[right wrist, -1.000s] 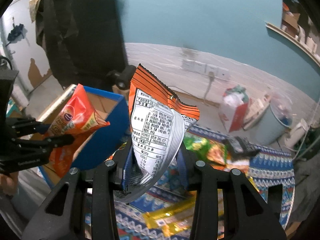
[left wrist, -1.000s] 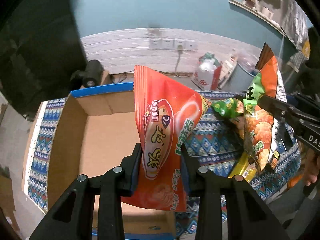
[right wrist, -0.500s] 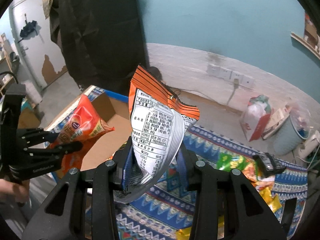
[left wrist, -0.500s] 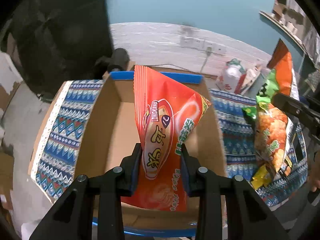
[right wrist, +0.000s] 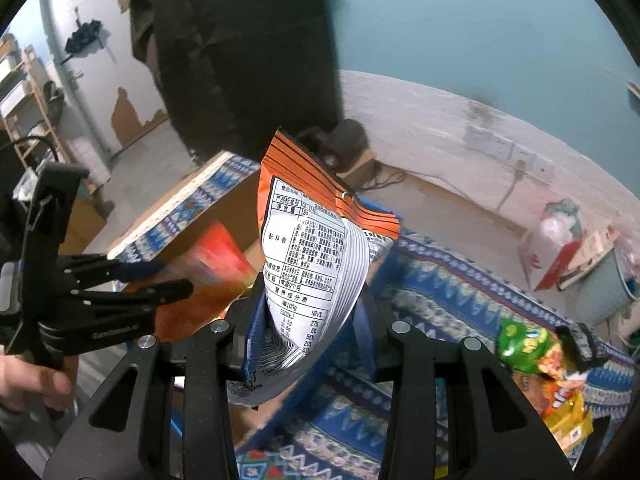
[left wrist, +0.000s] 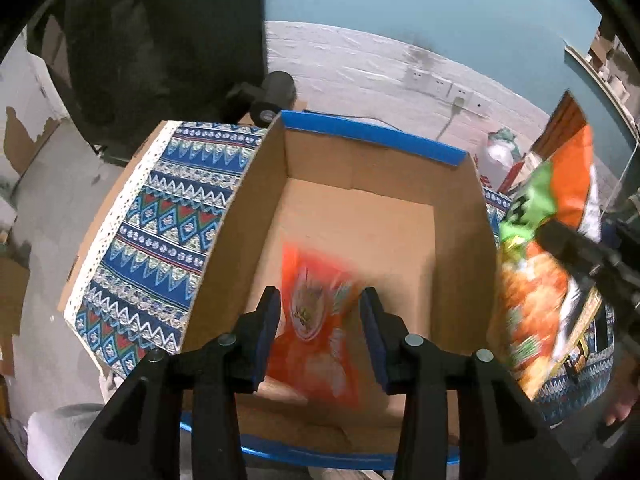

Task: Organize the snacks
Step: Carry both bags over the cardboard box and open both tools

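My left gripper (left wrist: 320,312) is open above the cardboard box (left wrist: 360,184). The red snack bag (left wrist: 316,328) is blurred below the open jaws, dropping inside the box. It also shows in the right wrist view (right wrist: 208,276), beside the left gripper (right wrist: 168,276). My right gripper (right wrist: 310,312) is shut on an orange and white snack bag (right wrist: 316,264), held upright to the right of the box. That bag shows in the left wrist view (left wrist: 548,248) at the right edge.
A blue patterned cloth (left wrist: 160,240) covers the table under the box. Several more snack bags (right wrist: 540,360) lie on the cloth at the right. A wall with sockets (left wrist: 436,80), a pale bin (right wrist: 604,284) and a black coat (right wrist: 240,40) stand behind.
My left gripper moved over the box and opened, letting go of the red bag, which now falls into the box. My right gripper moved left toward the box with its bag.
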`<state>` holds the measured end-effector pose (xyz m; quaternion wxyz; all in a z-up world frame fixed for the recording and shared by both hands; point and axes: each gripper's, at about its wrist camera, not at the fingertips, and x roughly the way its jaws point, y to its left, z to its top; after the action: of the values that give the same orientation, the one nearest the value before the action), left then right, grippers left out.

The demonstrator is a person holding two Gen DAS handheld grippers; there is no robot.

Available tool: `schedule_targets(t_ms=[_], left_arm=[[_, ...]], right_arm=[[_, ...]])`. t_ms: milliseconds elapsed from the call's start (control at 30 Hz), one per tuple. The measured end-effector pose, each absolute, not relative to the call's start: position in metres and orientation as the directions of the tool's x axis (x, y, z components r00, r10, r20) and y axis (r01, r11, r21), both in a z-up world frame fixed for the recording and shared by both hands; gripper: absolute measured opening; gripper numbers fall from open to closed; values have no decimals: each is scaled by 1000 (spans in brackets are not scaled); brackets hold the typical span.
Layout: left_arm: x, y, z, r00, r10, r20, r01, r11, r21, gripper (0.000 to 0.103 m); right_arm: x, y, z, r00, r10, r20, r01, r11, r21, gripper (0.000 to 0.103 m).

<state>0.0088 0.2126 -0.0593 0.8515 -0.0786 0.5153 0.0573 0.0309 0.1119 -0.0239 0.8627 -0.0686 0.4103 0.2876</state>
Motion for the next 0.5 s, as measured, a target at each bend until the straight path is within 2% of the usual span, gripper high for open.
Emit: schedule_targets(t_ms=[67, 333, 500], left_arm=[[8, 215, -57, 471, 21, -882, -187, 979, -77, 54], [10, 213, -51, 489, 23, -872, -177, 981, -74, 57], [12, 209, -50, 497, 27, -868, -180, 981, -73, 60]], right_arm=[[31, 122, -29, 483, 437, -759, -572, 813, 104, 38], [32, 137, -56, 398, 410, -821, -613, 784, 94, 40], [29, 132, -52, 408, 410, -816, -605, 791, 95, 57]])
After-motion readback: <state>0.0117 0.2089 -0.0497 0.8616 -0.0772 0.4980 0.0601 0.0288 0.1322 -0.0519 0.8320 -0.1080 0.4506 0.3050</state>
